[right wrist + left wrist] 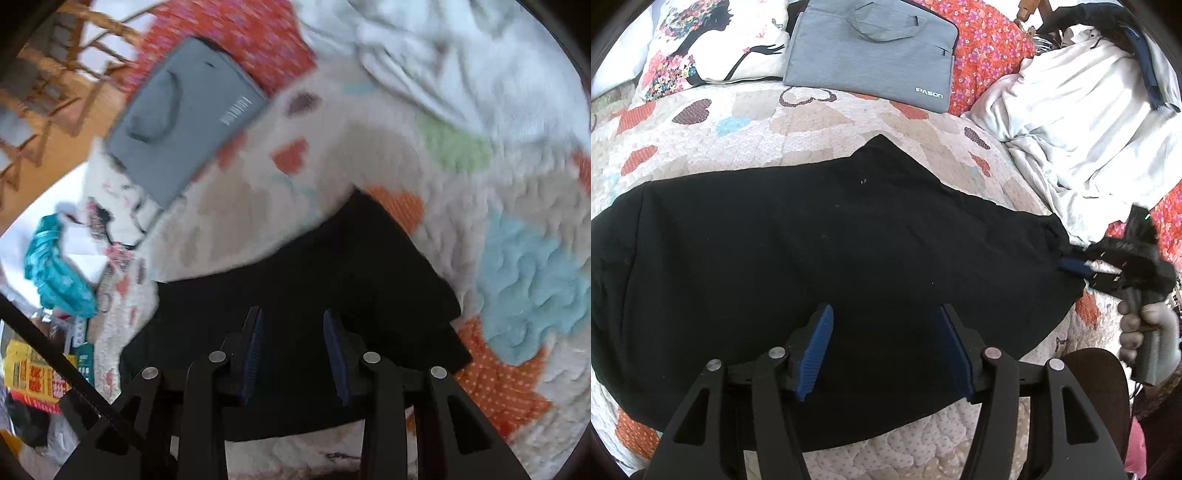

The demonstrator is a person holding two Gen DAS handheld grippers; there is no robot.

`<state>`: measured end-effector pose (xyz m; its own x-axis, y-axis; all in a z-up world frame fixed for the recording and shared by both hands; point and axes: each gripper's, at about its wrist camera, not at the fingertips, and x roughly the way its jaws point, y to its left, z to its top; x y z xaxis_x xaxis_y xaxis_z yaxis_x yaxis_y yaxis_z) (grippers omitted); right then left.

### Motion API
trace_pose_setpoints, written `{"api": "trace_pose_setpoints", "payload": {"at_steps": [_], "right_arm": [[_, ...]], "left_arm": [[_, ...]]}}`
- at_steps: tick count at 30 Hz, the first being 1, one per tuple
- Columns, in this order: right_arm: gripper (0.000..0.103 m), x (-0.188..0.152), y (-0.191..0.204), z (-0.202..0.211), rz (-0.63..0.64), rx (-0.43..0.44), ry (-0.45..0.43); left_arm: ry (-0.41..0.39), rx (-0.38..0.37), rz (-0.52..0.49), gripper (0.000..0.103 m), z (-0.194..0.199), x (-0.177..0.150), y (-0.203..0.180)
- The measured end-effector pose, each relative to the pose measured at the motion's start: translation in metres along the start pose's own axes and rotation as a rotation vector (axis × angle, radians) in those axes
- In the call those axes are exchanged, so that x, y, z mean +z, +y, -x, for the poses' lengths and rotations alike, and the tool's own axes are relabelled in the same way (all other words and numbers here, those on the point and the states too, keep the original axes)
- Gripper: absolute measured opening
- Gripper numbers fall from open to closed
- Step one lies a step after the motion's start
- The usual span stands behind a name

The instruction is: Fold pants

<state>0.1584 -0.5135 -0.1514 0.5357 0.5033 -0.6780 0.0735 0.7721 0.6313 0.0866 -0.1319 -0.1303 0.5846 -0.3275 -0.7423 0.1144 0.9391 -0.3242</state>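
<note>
The black pants (820, 251) lie spread flat across the patterned quilt (746, 122), running left to right. My left gripper (884, 314) is open and empty just above their near edge. My right gripper shows in the left wrist view (1075, 266) at the pants' right end, its blue fingers at the cloth edge. In the right wrist view the right gripper (293, 317) is open over a corner of the black pants (332, 266), with nothing between the pads.
A grey laptop bag (871, 51) and a printed pillow (705, 40) lie at the far side of the bed. A heap of white bedding (1089, 122) sits at the right. Clutter and a teal item (55, 266) lie beyond the bed's edge.
</note>
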Motion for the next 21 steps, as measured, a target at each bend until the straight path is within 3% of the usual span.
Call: {"api": "trace_pose_setpoints", "payload": {"at_steps": [2, 4, 6, 10, 12, 13, 14, 15, 16, 18, 21], "right_arm": [[0.021, -0.003, -0.023, 0.001, -0.081, 0.06, -0.009], [0.015, -0.004, -0.034, 0.007, -0.128, 0.076, -0.018], [0.016, -0.004, -0.037, 0.019, -0.139, 0.069, -0.036], [0.035, 0.003, -0.017, 0.068, -0.015, -0.089, -0.149], [0.037, 0.006, -0.006, 0.098, 0.043, -0.127, -0.224], [0.043, 0.004, -0.001, 0.116, 0.074, -0.148, -0.278], [0.063, 0.001, 0.001, 0.129, 0.09, -0.156, -0.318], [0.072, -0.001, 0.001, 0.139, 0.096, -0.153, -0.354], [0.091, -0.005, -0.004, 0.15, 0.08, -0.121, -0.382], [0.093, -0.007, -0.018, 0.155, 0.016, -0.054, -0.345], [0.088, -0.017, -0.047, 0.148, -0.059, 0.004, -0.26]], "left_arm": [[0.001, -0.009, 0.007, 0.059, 0.0, 0.0, 0.0], [0.003, -0.026, 0.013, 0.063, 0.0, 0.001, 0.002], [0.005, -0.033, 0.012, 0.065, 0.0, 0.001, 0.001], [0.006, -0.039, 0.021, 0.065, 0.0, 0.002, 0.002], [0.007, -0.049, 0.032, 0.065, 0.001, 0.002, 0.004], [0.008, -0.053, 0.033, 0.065, 0.001, 0.002, 0.004], [0.011, -0.055, 0.031, 0.065, 0.002, 0.002, 0.004], [0.014, -0.058, 0.029, 0.065, 0.002, 0.003, 0.005], [0.018, -0.061, 0.03, 0.065, 0.002, 0.003, 0.005], [0.031, -0.069, 0.037, 0.065, 0.004, 0.004, 0.008], [0.065, -0.064, 0.051, 0.065, 0.011, 0.006, 0.005]]}}
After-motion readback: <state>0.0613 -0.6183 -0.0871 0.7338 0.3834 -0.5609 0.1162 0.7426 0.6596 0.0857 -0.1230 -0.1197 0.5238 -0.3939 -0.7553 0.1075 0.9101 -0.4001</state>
